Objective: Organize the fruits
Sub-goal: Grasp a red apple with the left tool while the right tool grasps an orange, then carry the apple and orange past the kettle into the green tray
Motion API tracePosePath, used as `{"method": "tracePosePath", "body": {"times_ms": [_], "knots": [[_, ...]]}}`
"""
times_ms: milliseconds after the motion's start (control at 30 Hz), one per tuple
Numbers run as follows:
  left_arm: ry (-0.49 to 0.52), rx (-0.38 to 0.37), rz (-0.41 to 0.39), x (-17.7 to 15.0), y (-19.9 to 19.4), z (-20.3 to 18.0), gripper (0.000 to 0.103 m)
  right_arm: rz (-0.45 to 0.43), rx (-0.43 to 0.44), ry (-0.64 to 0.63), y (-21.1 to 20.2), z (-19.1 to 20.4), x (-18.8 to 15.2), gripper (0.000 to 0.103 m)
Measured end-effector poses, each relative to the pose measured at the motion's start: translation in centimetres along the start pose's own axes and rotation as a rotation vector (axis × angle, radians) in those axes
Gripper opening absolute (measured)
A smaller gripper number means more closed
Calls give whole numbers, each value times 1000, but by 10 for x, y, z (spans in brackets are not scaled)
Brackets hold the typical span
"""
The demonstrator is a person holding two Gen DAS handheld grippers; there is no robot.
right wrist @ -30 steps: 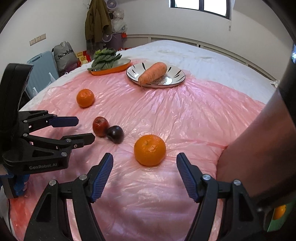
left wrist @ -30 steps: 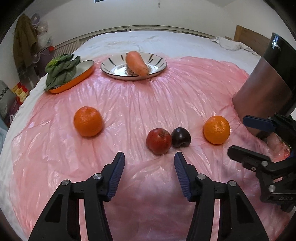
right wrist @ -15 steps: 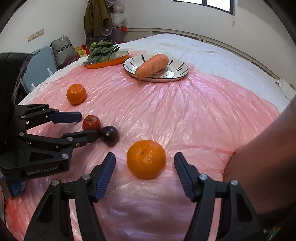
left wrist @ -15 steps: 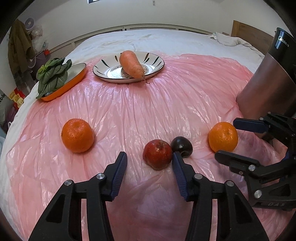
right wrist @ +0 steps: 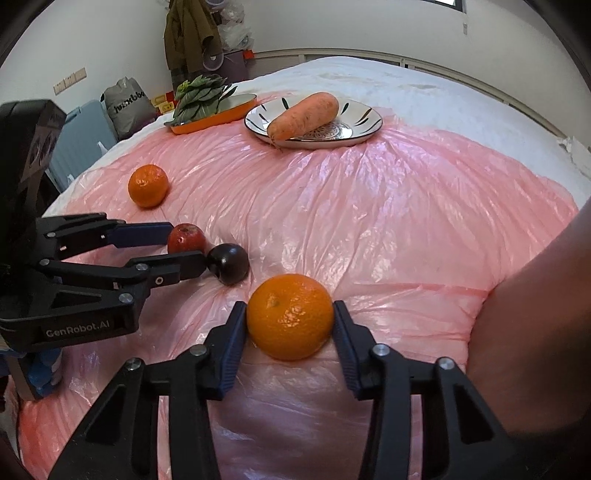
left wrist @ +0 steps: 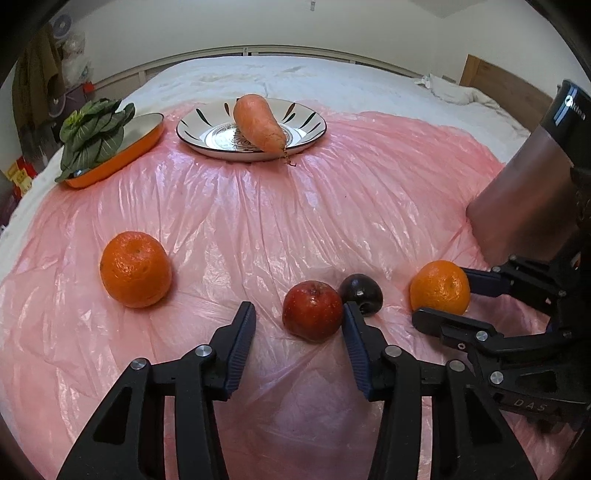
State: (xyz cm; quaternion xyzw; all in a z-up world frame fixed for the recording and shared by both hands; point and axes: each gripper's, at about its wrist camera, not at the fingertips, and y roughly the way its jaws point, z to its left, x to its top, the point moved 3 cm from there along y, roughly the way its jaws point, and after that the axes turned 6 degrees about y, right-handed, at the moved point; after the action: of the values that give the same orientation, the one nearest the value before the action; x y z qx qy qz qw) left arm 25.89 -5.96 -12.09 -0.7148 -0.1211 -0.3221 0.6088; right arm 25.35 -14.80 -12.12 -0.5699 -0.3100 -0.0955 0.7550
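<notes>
While both tools sit low over the pink plastic sheet [left wrist: 332, 206] spread on a white bed [left wrist: 295, 77], each has a fruit between its fingers. The right gripper [right wrist: 290, 325] straddles the near orange [right wrist: 290, 316], which rests on the sheet; its two blue pads stand right at the fruit's left and right flanks, seemingly touching, though whether they press on it cannot be told from either view. From the left wrist view that same orange [left wrist: 439, 287] shows between the right tool's fingers, in front of a tall brown and black cylindrical appliance [left wrist: 524, 192].

The left gripper [left wrist: 299, 325] has its fingers spread apart. The red apple [left wrist: 313, 311] lies on the sheet between them, close against the right pad, with a clear gap to the left pad. A dark plum [left wrist: 361, 291] sits just beside the apple, touching or nearly touching it, just behind the tip of the right finger. In the right wrist view the apple [right wrist: 186, 238] and the plum [right wrist: 229, 264] appear on opposite sides of that finger.

A second orange [left wrist: 136, 269] lies apart to the left on the sheet, untouched. At the far edge of the sheet a striped white plate [left wrist: 314, 127] carries a carrot [left wrist: 258, 125], whose tip hangs over the rim. Beside it on the left an orange oval dish [left wrist: 122, 162] holds leafy greens [left wrist: 94, 136]. A coat [right wrist: 188, 33] hangs on the far wall.
</notes>
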Motion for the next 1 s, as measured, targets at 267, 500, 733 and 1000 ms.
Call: {"method": "tracePosePath", "body": {"times_ms": [267,500,733,1000], "knots": [[-61,-85,-23,-5,-8,7,28,-7,13,18,-5,-1,0,83],[-78,-83,-53,-4,-22,8,28,-13,19,27,-14,1,0,83],[-98,-77,-75,-7,-41,7,28,-22,10,27,-27,3,-1,83],[-116,-71,-93,-16,-66,5,28,-40,-6,19,-51,11,-4,83]]}}
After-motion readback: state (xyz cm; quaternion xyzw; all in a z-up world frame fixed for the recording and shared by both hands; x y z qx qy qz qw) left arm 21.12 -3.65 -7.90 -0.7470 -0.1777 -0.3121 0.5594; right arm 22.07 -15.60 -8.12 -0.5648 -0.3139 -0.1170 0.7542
